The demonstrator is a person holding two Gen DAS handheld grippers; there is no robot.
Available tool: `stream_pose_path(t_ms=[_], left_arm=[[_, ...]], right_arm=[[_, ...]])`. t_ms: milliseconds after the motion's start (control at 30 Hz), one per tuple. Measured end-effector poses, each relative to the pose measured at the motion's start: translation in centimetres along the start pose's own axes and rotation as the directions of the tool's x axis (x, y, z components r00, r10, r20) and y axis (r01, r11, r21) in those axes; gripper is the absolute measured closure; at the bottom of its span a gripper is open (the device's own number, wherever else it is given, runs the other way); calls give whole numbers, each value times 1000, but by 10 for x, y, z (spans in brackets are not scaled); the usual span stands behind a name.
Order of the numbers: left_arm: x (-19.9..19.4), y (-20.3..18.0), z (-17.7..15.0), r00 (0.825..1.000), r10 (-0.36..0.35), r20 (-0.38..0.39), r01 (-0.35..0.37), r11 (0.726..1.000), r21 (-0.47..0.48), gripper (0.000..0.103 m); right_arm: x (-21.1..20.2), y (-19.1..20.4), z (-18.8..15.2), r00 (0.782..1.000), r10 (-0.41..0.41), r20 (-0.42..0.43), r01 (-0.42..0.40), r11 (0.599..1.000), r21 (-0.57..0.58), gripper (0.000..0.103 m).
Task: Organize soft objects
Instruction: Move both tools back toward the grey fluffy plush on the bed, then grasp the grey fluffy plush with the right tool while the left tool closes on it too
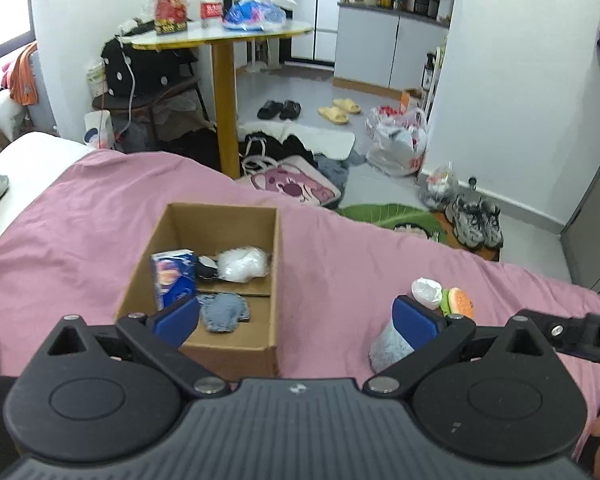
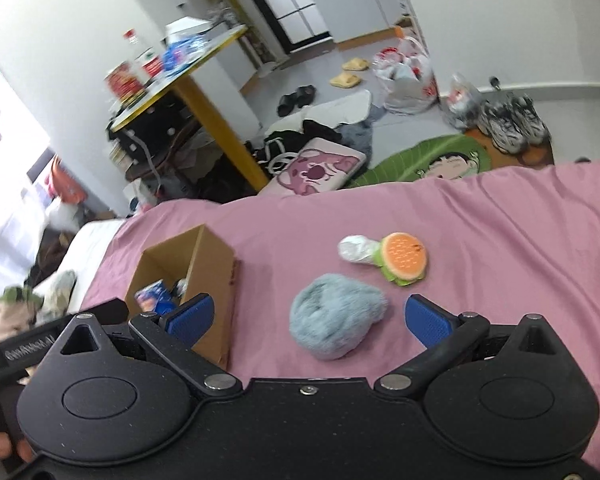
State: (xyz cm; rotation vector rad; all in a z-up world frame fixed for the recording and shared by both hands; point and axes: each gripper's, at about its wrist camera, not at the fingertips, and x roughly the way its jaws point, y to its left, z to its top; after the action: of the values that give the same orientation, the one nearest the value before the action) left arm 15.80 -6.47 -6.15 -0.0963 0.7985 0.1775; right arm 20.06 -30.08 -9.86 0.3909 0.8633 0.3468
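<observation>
Here the fluffy grey ball lies between the right claw's spread, empty fingers.

One cardboard box, four items inside; three soft objects on bedspread.

Left tool: blue-padded fingers spread wide, nothing held between them. Right tool: fingers likewise spread wide and empty, body tilted.

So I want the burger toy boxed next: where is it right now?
The burger toy lies on the pink bedsheet, right of the cardboard box, touching a white bundle and just beyond the grey fluffy ball.
</observation>
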Motion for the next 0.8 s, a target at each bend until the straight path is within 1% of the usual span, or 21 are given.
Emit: stream_pose_path(t_ms=[67, 133, 267, 333, 400, 500, 533, 600, 667, 700, 767, 800], left_arm=[[11, -6, 2, 1000, -23, -14, 23, 1000, -3, 2], [20, -12, 2, 999, -29, -19, 29, 1000, 8, 3], [36, -21, 3, 998, -40, -45, 41, 999, 16, 4], [42, -24, 3, 998, -43, -53, 44, 999, 19, 5], [49, -28, 4, 997, -47, -63, 49, 999, 24, 7], [60, -33, 5, 995, -61, -84, 63, 998, 20, 13], [64, -35, 5, 993, -66, -95, 68, 998, 15, 17], [72, -38, 4, 989, -86, -123, 86, 996, -3, 24], [83, -41, 3, 982, -107, -155, 105, 994, -22, 35], [87, -42, 2, 979, -115, -169, 112, 993, -30, 37], [95, -44, -1, 973, -128, -193, 121, 992, -45, 42], [99, -45, -1, 970, -132, -203, 124, 991, -51, 44]], right_arm=[[3, -9, 3, 1000, -6, 4, 6, 1000, 24, 0], [7, -19, 3, 1000, 2, -1, -2, 999, 52, 0], [22, -32, 2, 999, -1, -36, 4, 996, 85, 1], [29, -37, 1, 998, 10, -55, -4, 994, 112, 1], [36, -40, 3, 997, 13, -71, -4, 992, 126, 3], [44, -38, 3, 996, 7, -84, 3, 993, 118, 4], [47, -38, 2, 996, 12, -91, -1, 993, 120, 5], [53, -39, 1, 994, 16, -107, -2, 992, 130, 8], [60, -43, -2, 992, 10, -128, 10, 988, 155, 18], [63, -46, -3, 991, 10, -137, 13, 985, 170, 21], [71, -56, -5, 987, 17, -159, 18, 977, 214, 33], [74, -59, -5, 986, 25, -165, 14, 973, 232, 34]])
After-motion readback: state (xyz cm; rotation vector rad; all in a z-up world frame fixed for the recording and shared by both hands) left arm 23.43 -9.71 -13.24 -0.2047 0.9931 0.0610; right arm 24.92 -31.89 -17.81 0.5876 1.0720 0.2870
